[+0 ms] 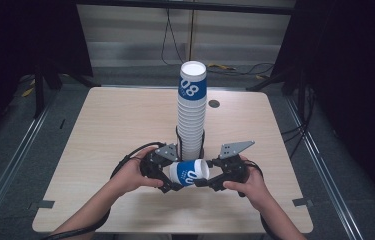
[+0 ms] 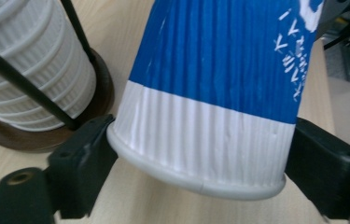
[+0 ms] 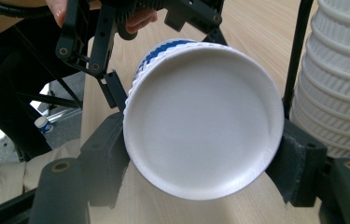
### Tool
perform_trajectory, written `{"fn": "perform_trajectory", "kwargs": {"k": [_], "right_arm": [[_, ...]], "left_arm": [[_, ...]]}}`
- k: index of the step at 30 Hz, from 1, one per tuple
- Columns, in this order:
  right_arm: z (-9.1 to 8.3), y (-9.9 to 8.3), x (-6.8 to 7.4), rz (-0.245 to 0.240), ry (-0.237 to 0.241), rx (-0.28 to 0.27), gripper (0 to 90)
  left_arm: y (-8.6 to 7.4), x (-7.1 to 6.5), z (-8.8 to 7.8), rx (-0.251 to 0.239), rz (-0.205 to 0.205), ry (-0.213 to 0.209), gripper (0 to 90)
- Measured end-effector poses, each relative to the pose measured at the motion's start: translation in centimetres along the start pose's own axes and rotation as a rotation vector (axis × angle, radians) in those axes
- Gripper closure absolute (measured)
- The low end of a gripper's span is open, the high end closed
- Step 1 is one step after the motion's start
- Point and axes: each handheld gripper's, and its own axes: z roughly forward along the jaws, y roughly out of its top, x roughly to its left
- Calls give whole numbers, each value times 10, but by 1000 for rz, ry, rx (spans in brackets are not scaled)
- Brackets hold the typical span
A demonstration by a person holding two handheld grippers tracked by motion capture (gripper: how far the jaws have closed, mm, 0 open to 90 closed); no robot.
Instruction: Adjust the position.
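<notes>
A pale wooden table (image 1: 105, 145) with rounded corners carries the scene, its grain light and even, its front edge nearest the person. Standing on it near the middle is a round dark base (image 2: 46, 135) with thin black upright rods (image 2: 21, 86) — a holder that keeps a tall stack of white ribbed paper cups (image 1: 191, 112) upright, the top cup banded in blue. Just beyond the stack, toward the far edge, a small dark round disc (image 1: 214, 104) sits in the tabletop — what it is cannot be told.

A tall stack of cups (image 1: 192, 112) stands in a wire holder on the wooden table (image 1: 105, 135).
</notes>
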Motion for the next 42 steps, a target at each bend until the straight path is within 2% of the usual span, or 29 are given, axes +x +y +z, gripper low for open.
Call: {"fn": "perform_trajectory", "kwargs": {"k": [6, 10, 20, 30, 33, 42], "right_arm": [[-1, 1, -1, -3, 4, -11, 289], [-1, 0, -1, -3, 12, -23, 289], [1, 0, -1, -8, 28, -12, 286], [3, -2, -2, -13, 26, -7, 279], [4, -3, -1, -19, 20, -1, 280], [5, -5, 0, -27, 17, -3, 252]], "left_arm": [[2, 0, -4, -1, 20, 2, 170], [5, 0, -8, 15, 33, 7, 190], [12, -3, -14, 74, 36, 19, 201], [15, -3, -18, 93, 39, 20, 206], [16, -3, -19, 98, 28, 16, 207], [21, -4, -22, 141, 38, 20, 207]]}}
